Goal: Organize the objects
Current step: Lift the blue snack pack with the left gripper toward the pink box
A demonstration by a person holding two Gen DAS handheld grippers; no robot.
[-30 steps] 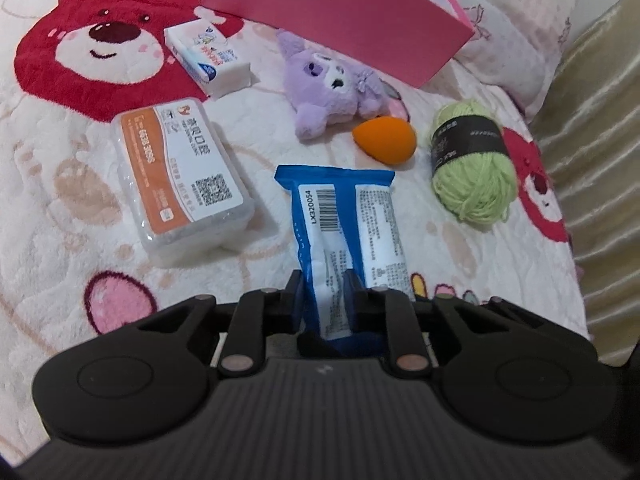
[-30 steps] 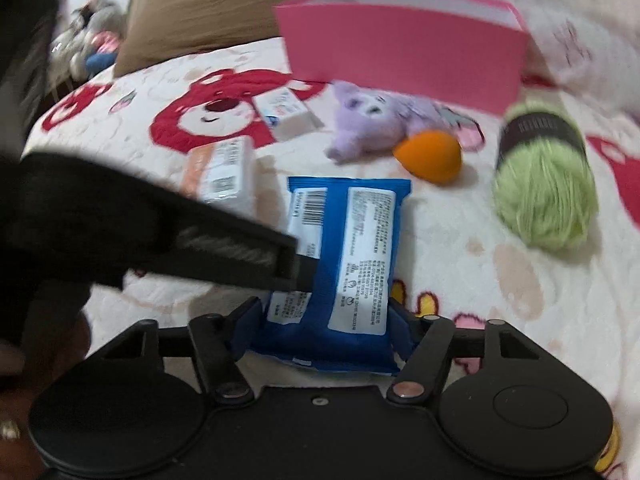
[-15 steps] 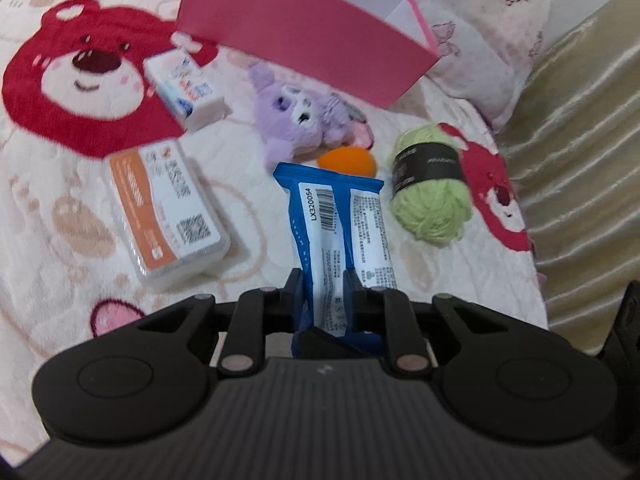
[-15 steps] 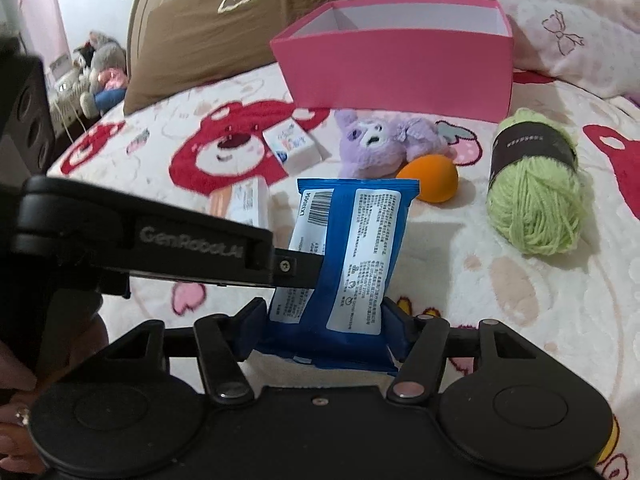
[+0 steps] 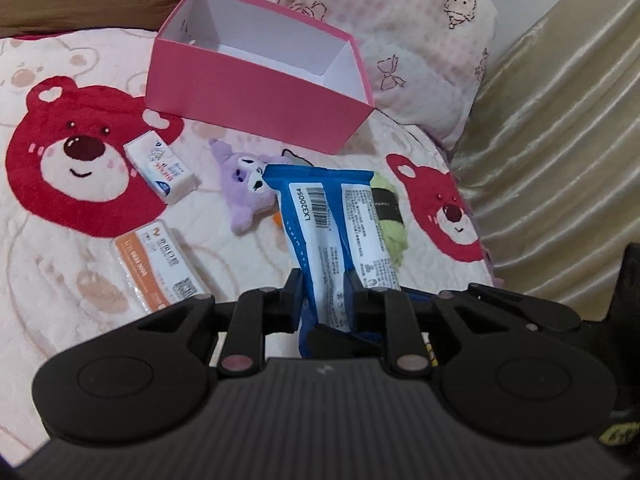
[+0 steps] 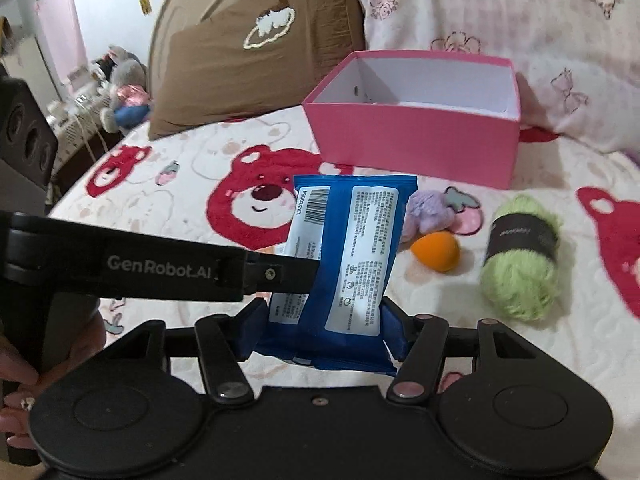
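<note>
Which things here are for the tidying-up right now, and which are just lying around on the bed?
For the job now:
blue packet, pinched by both the left hand-held gripper and the right hand-held gripper
pink box, open on top

Just lying about:
purple plush toy
orange egg-shaped sponge
green yarn ball
white pack
orange-labelled pack

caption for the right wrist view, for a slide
Both tools grip a blue packet above the bear blanket, with the empty pink box behind.
</note>
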